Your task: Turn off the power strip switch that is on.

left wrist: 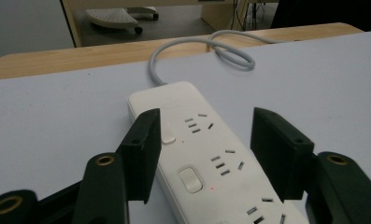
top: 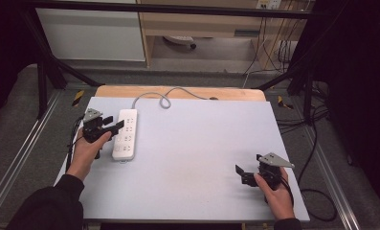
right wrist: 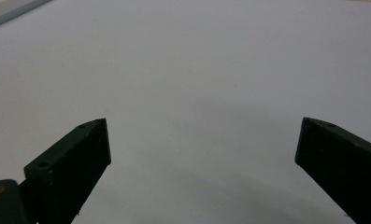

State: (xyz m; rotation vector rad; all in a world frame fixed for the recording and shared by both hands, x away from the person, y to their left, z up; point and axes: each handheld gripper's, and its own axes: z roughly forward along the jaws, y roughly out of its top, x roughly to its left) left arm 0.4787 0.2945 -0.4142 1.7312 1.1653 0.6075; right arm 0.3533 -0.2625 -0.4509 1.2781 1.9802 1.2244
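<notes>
A pale grey rectangular mat is spread over the wooden table. At its ten o'clock a white plastic power strip is laid, straddled by the left gripper, jaws apart. At four o'clock the right gripper is held wide open over bare mat.

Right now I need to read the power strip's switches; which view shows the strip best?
The left gripper view: the power strip lies close between the open fingers, its buttons and sockets plain. The high view shows all of it, but small. The right gripper view faces bare mat.
</notes>
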